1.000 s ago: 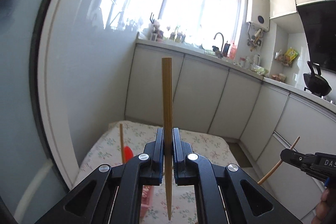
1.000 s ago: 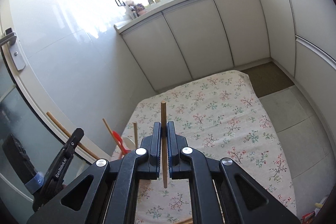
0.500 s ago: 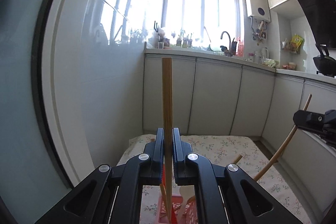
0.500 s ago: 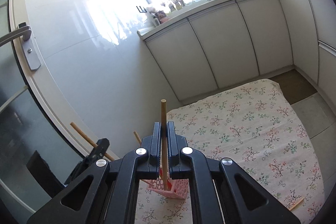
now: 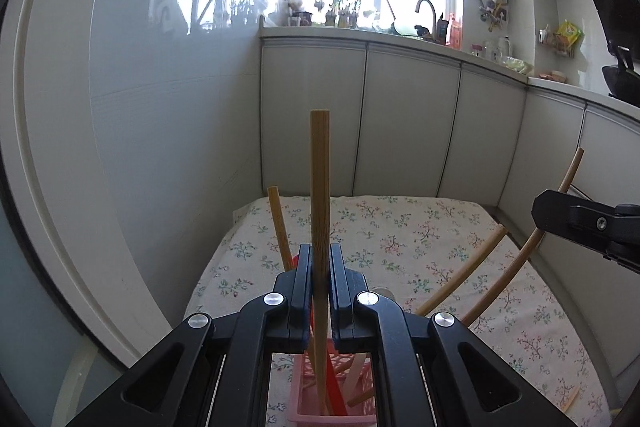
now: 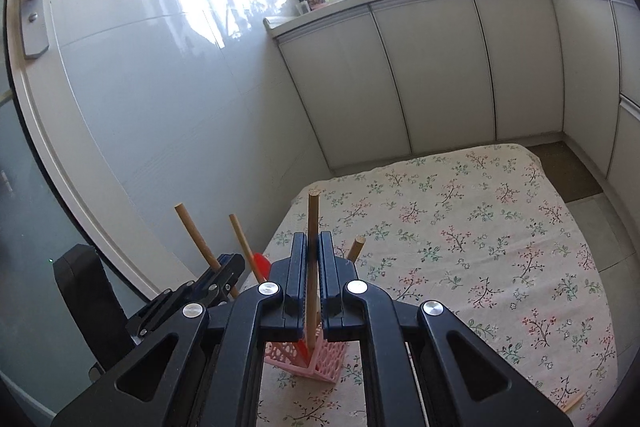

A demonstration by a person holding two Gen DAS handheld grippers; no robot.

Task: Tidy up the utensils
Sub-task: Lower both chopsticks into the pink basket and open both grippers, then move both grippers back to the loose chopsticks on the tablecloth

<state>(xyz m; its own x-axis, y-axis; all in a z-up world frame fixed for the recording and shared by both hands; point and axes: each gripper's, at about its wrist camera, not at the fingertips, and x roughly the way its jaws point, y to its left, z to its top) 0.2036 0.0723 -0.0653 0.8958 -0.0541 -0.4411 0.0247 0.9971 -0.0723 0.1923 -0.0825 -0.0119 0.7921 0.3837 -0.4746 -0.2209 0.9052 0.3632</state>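
Note:
My left gripper (image 5: 320, 259) is shut on a wooden chopstick (image 5: 319, 187) held upright, its lower end inside the pink perforated holder (image 5: 304, 411). My right gripper (image 6: 312, 247) is shut on another wooden chopstick (image 6: 312, 223), upright, its lower end at the holder (image 6: 320, 359). The right gripper also shows in the left wrist view (image 5: 588, 223), and the left gripper in the right wrist view (image 6: 224, 267). The holder contains a red utensil (image 6: 262, 263) and several wooden sticks.
The holder stands on a floral tablecloth (image 6: 460, 227) by a white wall (image 5: 168, 147) and cabinets (image 6: 440, 67). A loose wooden stick (image 6: 572, 403) lies at the cloth's near right edge; it also shows in the left wrist view (image 5: 570, 401).
Both grippers have come down and in toward the pink holder. The chopsticks' lower ends now reach into it. The grips are unchanged.

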